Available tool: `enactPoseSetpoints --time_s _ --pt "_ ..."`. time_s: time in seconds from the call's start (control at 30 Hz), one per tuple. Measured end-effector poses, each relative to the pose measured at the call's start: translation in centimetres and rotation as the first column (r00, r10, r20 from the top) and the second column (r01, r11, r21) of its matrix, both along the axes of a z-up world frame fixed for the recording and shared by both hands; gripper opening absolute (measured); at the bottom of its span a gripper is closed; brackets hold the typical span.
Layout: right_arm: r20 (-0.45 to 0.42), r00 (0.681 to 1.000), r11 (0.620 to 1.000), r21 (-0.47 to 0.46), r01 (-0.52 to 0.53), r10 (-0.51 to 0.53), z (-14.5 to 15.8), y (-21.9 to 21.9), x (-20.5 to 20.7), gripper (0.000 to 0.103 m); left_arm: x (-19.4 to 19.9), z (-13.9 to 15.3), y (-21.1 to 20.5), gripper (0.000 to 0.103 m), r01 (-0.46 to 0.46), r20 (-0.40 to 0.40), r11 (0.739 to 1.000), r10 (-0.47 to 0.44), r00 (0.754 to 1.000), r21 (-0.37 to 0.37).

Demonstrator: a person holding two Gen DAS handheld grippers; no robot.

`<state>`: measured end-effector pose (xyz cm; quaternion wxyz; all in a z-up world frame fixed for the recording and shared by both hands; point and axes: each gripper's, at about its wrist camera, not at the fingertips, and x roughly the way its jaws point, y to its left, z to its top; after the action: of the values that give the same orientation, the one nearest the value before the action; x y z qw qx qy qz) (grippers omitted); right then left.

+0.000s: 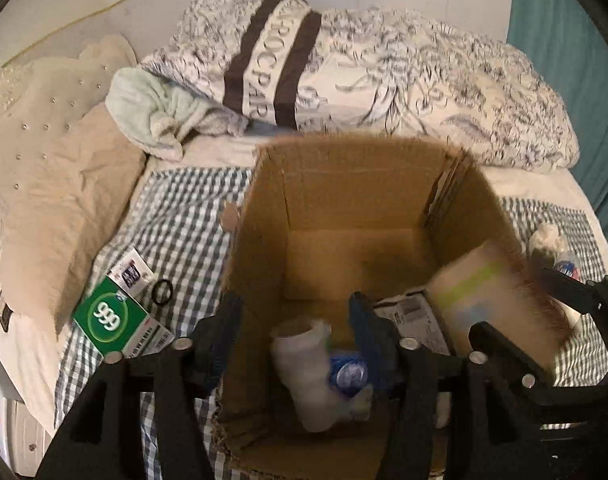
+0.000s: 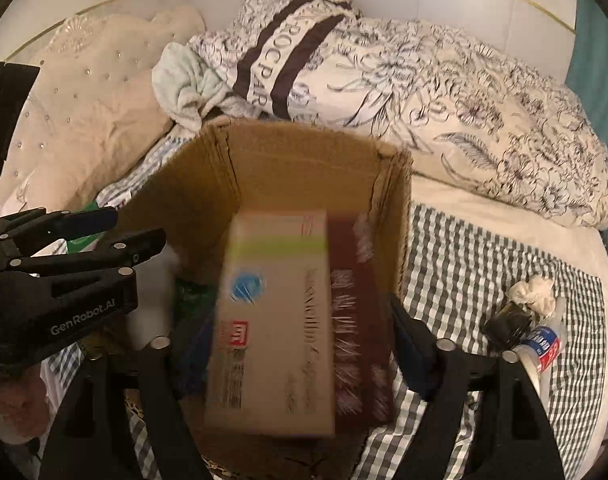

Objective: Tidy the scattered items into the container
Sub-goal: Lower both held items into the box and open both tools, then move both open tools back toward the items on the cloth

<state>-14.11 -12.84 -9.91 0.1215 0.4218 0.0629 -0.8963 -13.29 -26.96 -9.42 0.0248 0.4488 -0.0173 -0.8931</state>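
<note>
Bedding and a checked blanket (image 2: 484, 248) surround the cardboard box (image 2: 304, 152). Right gripper (image 2: 299, 344) holds a tan carton (image 2: 275, 320) over that box, jaws wide across its sides; it looks light, stiff and crushable. Left gripper (image 1: 295, 332) hangs above the box, jaws spread, empty. Beside the box lies a green 999 packet (image 1: 111, 320).

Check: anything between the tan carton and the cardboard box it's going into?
Nothing visible blocks it. The tan carton sits between the right tongs, directly over the open cardboard box. A white bottle already lies inside, toward the left, so the carton may land against it.
</note>
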Motion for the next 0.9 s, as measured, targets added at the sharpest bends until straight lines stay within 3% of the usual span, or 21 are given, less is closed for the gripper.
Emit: enactPoseSetpoints --time_s 0.33,0.9 --pt "-0.099 0.995 0.998 -0.056 0.019 -0.025 3.7 1.7 1.6 0.082 1.7 5.3 1.4 0.073 0.009 -0.148 1.000 -0.008 0.989 0.005" --pt "-0.175 0.976 0.983 -0.152 0.105 -0.131 6.4 8.3 4.3 0.087 2.5 6.7 4.9 0.083 0.028 -0.187 0.999 -0.024 0.982 0.019"
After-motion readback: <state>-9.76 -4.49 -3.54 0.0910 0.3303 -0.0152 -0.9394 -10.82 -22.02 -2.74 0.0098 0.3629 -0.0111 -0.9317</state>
